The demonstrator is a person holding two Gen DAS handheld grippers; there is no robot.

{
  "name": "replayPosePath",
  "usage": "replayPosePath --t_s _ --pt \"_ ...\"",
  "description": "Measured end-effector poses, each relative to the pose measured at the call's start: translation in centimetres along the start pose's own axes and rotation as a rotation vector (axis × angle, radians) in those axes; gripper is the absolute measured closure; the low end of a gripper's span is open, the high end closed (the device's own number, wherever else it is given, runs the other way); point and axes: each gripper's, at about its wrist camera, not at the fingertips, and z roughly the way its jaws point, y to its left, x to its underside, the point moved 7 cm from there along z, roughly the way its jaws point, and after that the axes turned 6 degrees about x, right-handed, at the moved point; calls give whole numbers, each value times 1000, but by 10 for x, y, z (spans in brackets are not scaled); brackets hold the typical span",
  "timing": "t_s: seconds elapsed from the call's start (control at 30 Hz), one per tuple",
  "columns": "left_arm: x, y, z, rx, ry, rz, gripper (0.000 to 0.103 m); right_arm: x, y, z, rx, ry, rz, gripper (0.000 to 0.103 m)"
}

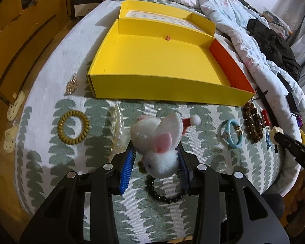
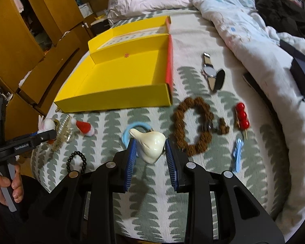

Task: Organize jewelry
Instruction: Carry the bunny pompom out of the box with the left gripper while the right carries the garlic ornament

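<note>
With the left gripper [image 1: 157, 152] clamping the bunny [image 1: 156, 140] and the right gripper [image 2: 150, 152] the white clip [image 2: 150, 144], carry both over the yellow box [image 1: 162, 89] at upper centre before releasing.

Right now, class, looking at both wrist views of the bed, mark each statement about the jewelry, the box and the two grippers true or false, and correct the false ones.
1. The left gripper holds a fluffy white rabbit-eared hair accessory. True.
2. The right gripper is empty. False: its jaws grip a cream ceramic clip.
3. The open yellow cardboard box already holds several bracelets. False: only a tiny red star-shaped speck shows on its far inner wall.
4. The brown knobbly bead bracelet lies on the bedspread, outside the box. True.
5. The olive spiral hair tie lies inside the box. False: it lies on the bedspread.
</note>
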Motion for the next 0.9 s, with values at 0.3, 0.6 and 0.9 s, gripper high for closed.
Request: replayPosePath --t_s 0.3,0.6,0.9 --pt "2 38 -26 -65 -50 -60 63 13 -17 7 25 6 34 73" --pt "32 97 -29 -163 9 -176 63 25 -25 18 25 19 62 73" --pt "48 105 -7 -170 62 -189 63 33 -37 24 48 37 92 73"
